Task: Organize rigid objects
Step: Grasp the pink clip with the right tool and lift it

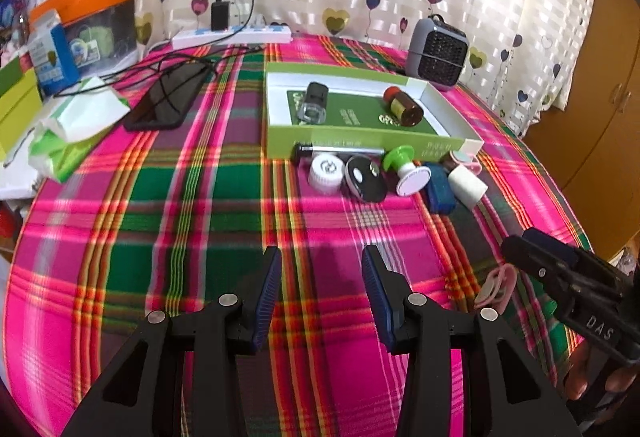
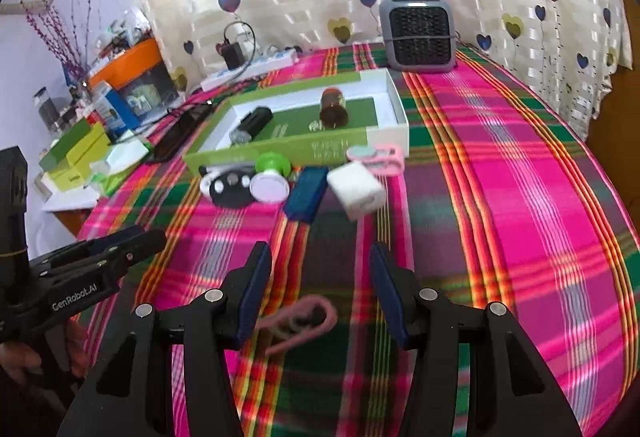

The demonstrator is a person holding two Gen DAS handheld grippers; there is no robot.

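Observation:
A green and white box (image 1: 452, 108) (image 2: 394, 99) lies open on the plaid cloth, holding a black-capped bottle (image 1: 314, 101) (image 2: 251, 125) and a brown bottle (image 1: 403, 105) (image 2: 333, 105). In front of it lie a white cap (image 1: 326, 173), a black key fob (image 1: 365, 177) (image 2: 231, 191), a green-topped stamp (image 1: 406, 171) (image 2: 270, 177), a blue case (image 1: 438, 188) (image 2: 307, 193), a white case (image 1: 466, 187) (image 2: 356, 189) and a pink clip (image 2: 378, 156). My left gripper (image 1: 322, 269) is open and empty. My right gripper (image 2: 316, 265) is open over a pink clip (image 2: 298, 323) (image 1: 494, 287) on the cloth.
A black phone (image 1: 166, 99) with cables, a tissue pack (image 1: 76, 125), a power strip (image 1: 232, 33), a small grey heater (image 1: 438, 53) (image 2: 420, 33) and stacked boxes (image 2: 76, 153) stand around the back and left. The table's edge curves along the right.

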